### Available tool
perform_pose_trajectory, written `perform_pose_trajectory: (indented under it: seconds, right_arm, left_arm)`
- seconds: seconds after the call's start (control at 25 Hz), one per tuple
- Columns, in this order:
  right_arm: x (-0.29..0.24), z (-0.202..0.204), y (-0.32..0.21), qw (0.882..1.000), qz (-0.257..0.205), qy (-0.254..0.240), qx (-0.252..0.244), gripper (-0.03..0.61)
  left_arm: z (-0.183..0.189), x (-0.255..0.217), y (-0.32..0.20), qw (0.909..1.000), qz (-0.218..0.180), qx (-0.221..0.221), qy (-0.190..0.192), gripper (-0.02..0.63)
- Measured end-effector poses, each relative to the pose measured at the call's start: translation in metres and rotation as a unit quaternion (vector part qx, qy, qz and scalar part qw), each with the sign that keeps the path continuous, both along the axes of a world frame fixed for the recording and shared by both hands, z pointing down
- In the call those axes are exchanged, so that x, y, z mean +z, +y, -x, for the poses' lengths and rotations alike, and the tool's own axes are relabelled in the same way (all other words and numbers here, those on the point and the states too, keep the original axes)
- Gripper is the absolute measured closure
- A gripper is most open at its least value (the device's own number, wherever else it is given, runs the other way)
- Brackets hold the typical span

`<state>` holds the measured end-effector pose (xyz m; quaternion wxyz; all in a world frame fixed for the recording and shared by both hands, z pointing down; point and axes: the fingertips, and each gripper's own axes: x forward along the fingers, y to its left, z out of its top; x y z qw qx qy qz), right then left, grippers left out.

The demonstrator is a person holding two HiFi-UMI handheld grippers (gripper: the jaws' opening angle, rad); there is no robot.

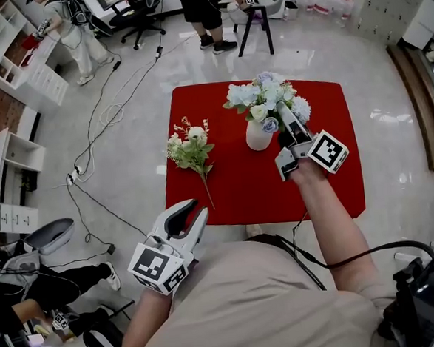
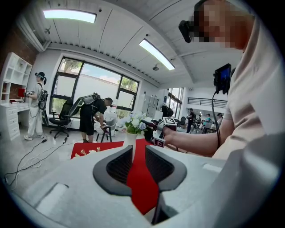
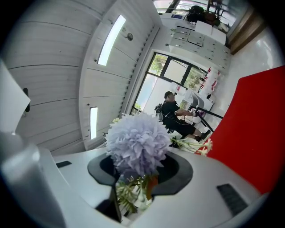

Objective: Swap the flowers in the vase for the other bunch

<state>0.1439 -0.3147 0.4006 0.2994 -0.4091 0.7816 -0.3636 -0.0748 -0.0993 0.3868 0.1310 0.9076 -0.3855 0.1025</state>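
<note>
Red desk (image 1: 337, 190) at centre on a glossy floor (image 1: 387, 68) with cables (image 1: 98, 114). Right gripper's (image 1: 285, 114) fingers pinch the pale bunch (image 1: 259, 93) in the white vase (image 1: 258, 138). The other bunch (image 1: 192, 150) lies to its left. Left gripper's (image 1: 194, 210) fingers gape empty.

Red table (image 1: 337, 190): 1.
White vase (image 1: 257, 138): 1.
Flower bunches: 2, namely bunch in the vase (image 1: 265, 95) and bunch on the table (image 1: 191, 150).
Grippers: 2, namely left gripper (image 1: 195, 210) and right gripper (image 1: 286, 116).
</note>
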Motion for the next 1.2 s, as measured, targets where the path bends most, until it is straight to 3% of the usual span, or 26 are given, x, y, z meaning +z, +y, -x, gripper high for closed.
perform_pose_trajectory:
  seconds: [0.16, 0.52, 1.2]
  right_arm:
    - [-0.004, -0.001, -0.001, 1.0, -0.007, 0.018, -0.002, 0.402]
    - [-0.022, -0.006, -0.005, 1.0, -0.012, -0.016, 0.004, 0.419]
    - [-0.099, -0.003, 0.003, 0.996, -0.068, -0.055, -0.029, 0.426]
  left_arm:
    - [0.002, 0.002, 0.001, 1.0, 0.001, -0.002, 0.003, 0.54]
    - [0.006, 0.006, 0.003, 0.9999, 0.003, -0.004, 0.01, 0.54]
    - [0.003, 0.003, 0.005, 0.9998, -0.002, 0.003, 0.02, 0.54]
